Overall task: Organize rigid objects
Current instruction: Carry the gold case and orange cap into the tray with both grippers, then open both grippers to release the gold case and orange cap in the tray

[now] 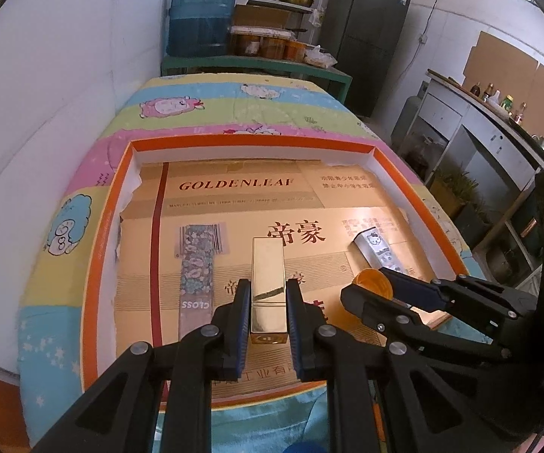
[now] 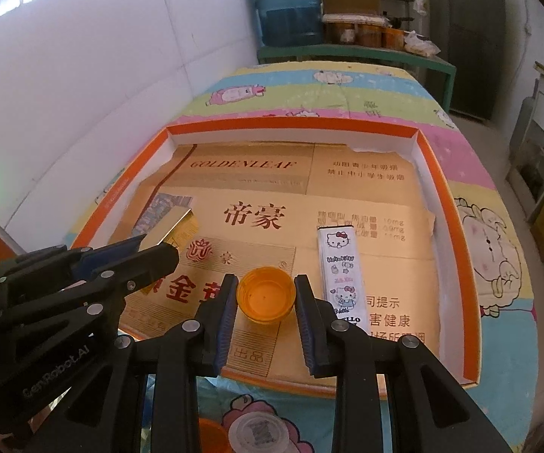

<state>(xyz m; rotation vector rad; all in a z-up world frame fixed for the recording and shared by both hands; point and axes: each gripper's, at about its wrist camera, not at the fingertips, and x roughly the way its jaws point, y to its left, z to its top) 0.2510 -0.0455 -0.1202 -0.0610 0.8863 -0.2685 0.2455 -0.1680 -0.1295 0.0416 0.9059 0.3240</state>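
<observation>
Gold box (image 1: 268, 283), long and mirror-shiny, is sitting clamped lengthwise in the left tool (image 1: 268, 302), both blue pads pressing on its long sides, its far end reaching out over the tray (image 1: 102, 264). Orange cup (image 2: 266, 294), small and translucent, is sitting open-side up in the right tool (image 2: 266, 298), pads touching its rim on either side. Both are hanging over the tray's near half; whether either is touching the liner, I cannot tell.

Hello Kitty box (image 2: 341, 271), white and narrow, is lying flat on the liner just right of the cup. Patterned strip (image 1: 196, 264) with a "CLOSS" label is lying flat left of the gold box; from the right wrist view the gold box is covering most of it.

Tray is a wide, shallow orange-rimmed box with white inner walls, lined with flattened gold cardboard (image 2: 257, 196) printed "GOLDENLEAF" and Chinese characters. The small print is too blurred to read. Tray's near edge is partly hidden behind the tool arms.

It is resting on a bed under a pastel cartoon-sheep cover (image 1: 181, 105). At the bottom of the right wrist view, an orange rim (image 2: 211, 434) and a clear lid (image 2: 258, 432) are lying on the cover, both cut off.

Beyond the bed: blue water jug (image 1: 202, 15), green bench (image 1: 257, 64) with jars, dark fridge (image 1: 366, 34).
</observation>
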